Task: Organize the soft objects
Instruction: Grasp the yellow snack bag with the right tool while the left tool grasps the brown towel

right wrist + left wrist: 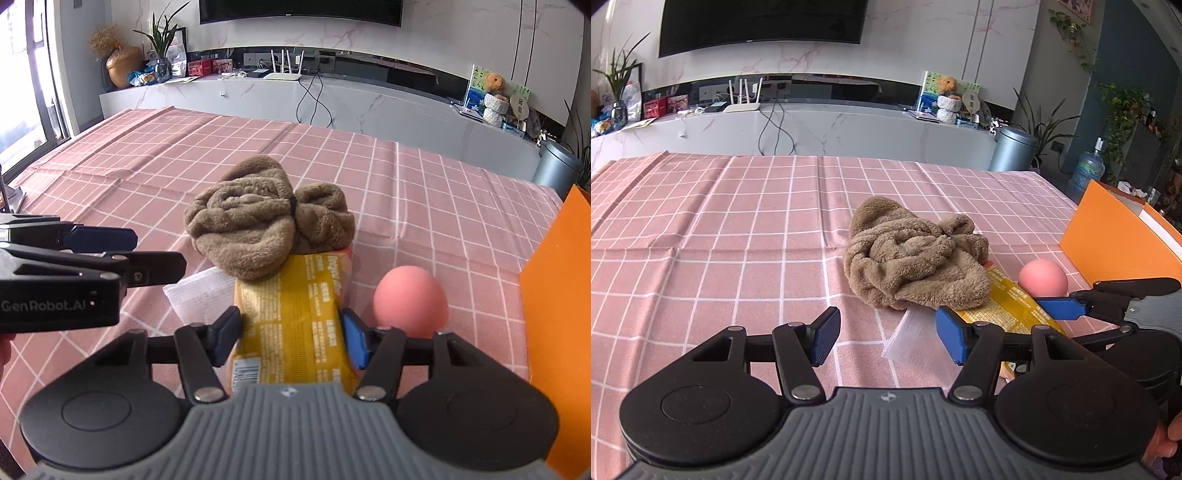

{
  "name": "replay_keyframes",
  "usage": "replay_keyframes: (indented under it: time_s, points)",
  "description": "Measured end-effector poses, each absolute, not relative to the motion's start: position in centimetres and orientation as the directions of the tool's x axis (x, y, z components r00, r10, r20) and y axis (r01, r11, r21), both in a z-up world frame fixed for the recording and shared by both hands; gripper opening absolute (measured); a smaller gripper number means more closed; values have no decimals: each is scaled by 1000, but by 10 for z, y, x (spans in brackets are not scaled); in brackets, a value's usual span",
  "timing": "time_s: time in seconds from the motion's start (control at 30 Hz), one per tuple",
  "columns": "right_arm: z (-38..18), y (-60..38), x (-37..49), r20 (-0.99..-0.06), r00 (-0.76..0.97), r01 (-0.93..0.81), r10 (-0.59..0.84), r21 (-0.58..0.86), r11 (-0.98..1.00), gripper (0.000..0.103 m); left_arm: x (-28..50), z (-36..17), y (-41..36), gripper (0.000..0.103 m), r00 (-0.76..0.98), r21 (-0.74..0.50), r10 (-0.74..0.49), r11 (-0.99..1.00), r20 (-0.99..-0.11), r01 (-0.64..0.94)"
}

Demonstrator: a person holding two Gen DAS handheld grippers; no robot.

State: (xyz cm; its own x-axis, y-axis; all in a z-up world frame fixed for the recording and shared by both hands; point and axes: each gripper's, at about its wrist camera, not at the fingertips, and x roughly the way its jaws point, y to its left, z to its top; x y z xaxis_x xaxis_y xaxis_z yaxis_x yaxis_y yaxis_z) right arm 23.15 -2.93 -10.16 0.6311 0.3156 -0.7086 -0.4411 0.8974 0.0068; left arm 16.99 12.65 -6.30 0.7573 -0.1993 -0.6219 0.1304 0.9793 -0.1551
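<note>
Brown fleecy towel (266, 225) crumpled, overlapping yellow packet (291, 317)

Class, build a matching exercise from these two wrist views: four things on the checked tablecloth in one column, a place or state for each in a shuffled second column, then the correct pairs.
Column A
1. brown towel
2. yellow packet
3. pink ball
4. orange box

Column B
a. stands at the table's right edge
b. lies between the right gripper's blue pads
c. crumpled, resting on the packet's far end
d. round, sits between packet and box

Pairs: 1-c, 2-b, 3-d, 4-a
</note>
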Motion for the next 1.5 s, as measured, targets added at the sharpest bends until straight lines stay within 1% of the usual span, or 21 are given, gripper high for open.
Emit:
replay_keyframes:
  time_s: [0.1, 0.23, 0.4, 0.6, 0.7, 0.8, 0.9, 1.03, 1.1, 1.23, 1.3, 1.37, 1.47, 1.5]
  points:
    - [-102, -32, 233, -710, 625, -447, 325, 16, 894, 47, 172, -63, 125, 71, 756, -138, -207, 978, -621, 155]
    - [-96, -34, 231, -702, 631, -457, 330, 7, 889, 42, 176, -61, 123, 71, 758, -112, -221, 975, -614, 194]
    - [-76, -44, 224, -677, 655, -440, 336, 19, 898, 41, 178, -53, 123, 72, 772, -65, -243, 965, -588, 255]
    - [-54, -59, 228, -631, 708, -391, 318, 24, 920, 41, 181, -47, 120, 79, 795, 15, -248, 952, -553, 307]
    - [-51, -62, 240, -622, 724, -368, 300, 20, 930, 41, 186, -45, 114, 82, 797, 61, -259, 936, -545, 346]
    - [-53, -63, 254, -625, 725, -355, 290, 22, 935, 41, 189, -45, 105, 87, 786, 106, -289, 907, -546, 407]
    - [-60, -62, 265, -638, 711, -353, 296, 41, 935, 41, 192, -49, 95, 88, 765, 141, -325, 870, -556, 473]
    - [-63, -56, 269, -634, 710, -372, 306, 32, 928, 41, 199, -57, 83, 89, 738, 169, -356, 830, -573, 532]
    - [-64, -54, 271, -637, 703, -378, 317, 43, 925, 41, 206, -62, 79, 90, 728, 188, -353, 816, -587, 547]
    - [-65, -54, 271, -636, 699, -386, 325, 46, 921, 41, 221, -77, 74, 90, 739, 274, -287, 798, -610, 536]
    - [-65, -56, 272, -637, 697, -386, 330, 54, 921, 41, 223, -82, 72, 87, 740, 290, -279, 791, -612, 539]
    - [-65, -57, 272, -637, 694, -389, 336, 60, 919, 41, 224, -84, 70, 69, 746, 303, -259, 795, -613, 525]
    - [-65, -57, 272, -636, 692, -395, 342, 63, 917, 41, 223, -82, 71, 51, 768, 317, -225, 814, -600, 486]
    - [-64, -58, 271, -636, 692, -396, 343, 64, 916, 41, 222, -79, 73, 47, 768, 299, -231, 824, -598, 481]
